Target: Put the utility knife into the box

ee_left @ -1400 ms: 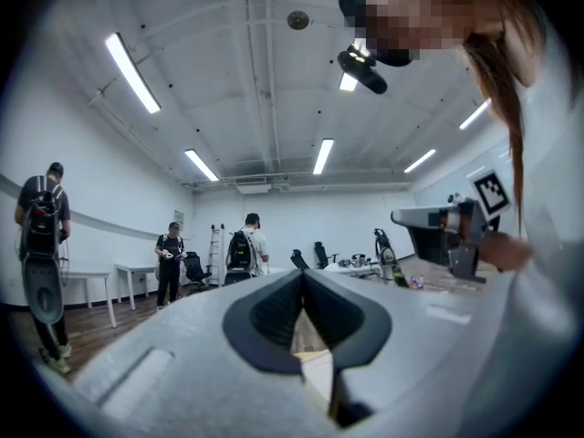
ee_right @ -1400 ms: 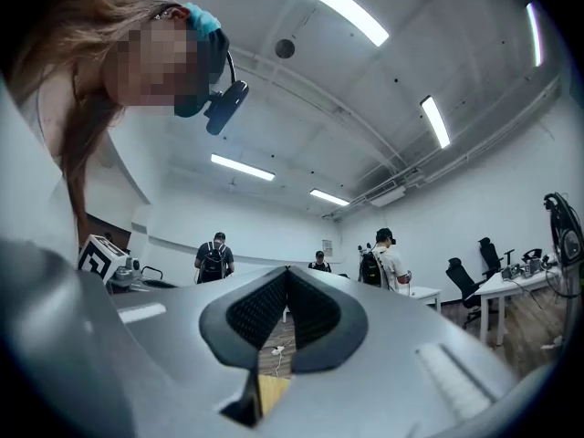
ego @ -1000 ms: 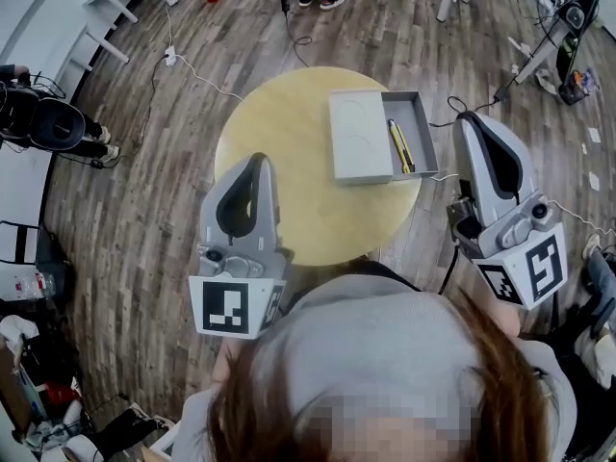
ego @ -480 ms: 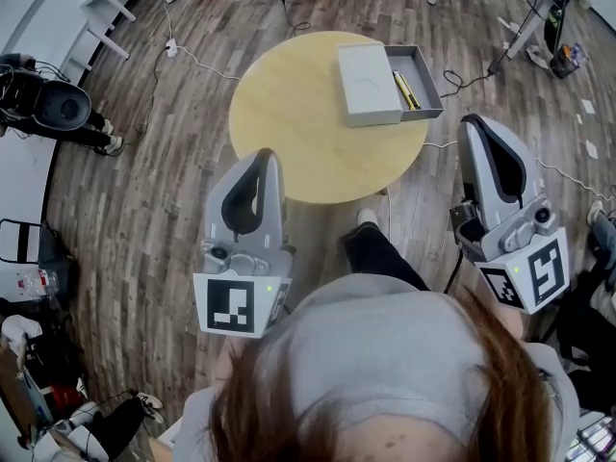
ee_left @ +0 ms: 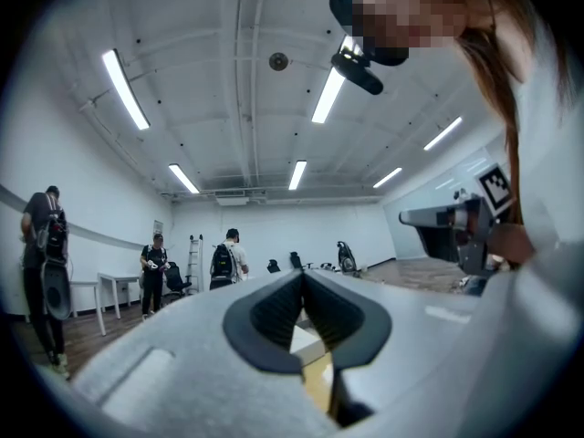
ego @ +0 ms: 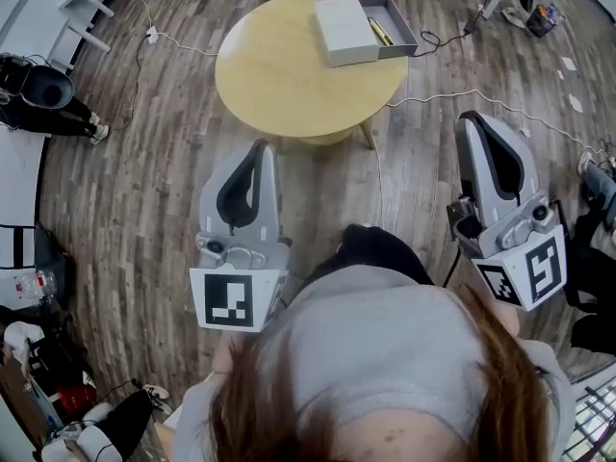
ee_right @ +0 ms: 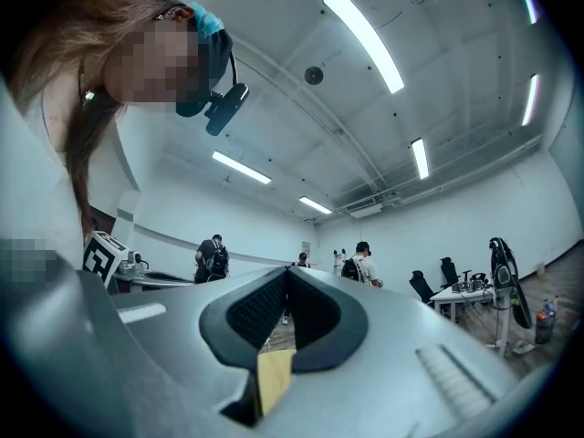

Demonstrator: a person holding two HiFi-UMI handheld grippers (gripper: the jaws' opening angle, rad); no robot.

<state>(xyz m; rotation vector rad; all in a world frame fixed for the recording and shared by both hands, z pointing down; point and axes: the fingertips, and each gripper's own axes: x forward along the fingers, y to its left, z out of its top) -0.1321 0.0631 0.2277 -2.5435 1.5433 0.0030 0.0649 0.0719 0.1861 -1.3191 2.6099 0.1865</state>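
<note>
head view, table: round yellow table (ego: 289,75) way up at 12 o'clock, wood floor (ego: 144,162) between it and the person, so nothing's in reach right now.
head view, box: grey box (ego: 345,29) sits at the table's 1 o'clock edge, lying open with the flat lid half at 9 o'clock and the tray half at 3 o'clock.
head view, knife: yellow knife (ego: 380,32) is lying inside the tray half, so I'd say the job looks done.
head view, grippers: left gripper (ego: 258,152) at 8 o'clock and right gripper (ego: 474,121) at 4 o'clock, both tucked close to the body and well apart from the table. Looks like a parked pose to me, not a reach.
left gripper view, jaws: pinched together, black pads (ee_left: 274,313) meeting at the tips, nothing between them.
left gripper view, room: aimed out level, so you get ceiling lights (ee_left: 126,88) at 11 o'clock and people (ee_left: 224,258) standing far off at 9 o'clock.
right gripper view, jaws: closed up tight too, and empty.
right gripper view, room: same story, pointing at the room rather than at the table, which fits hands that have nothing to grab.
</note>
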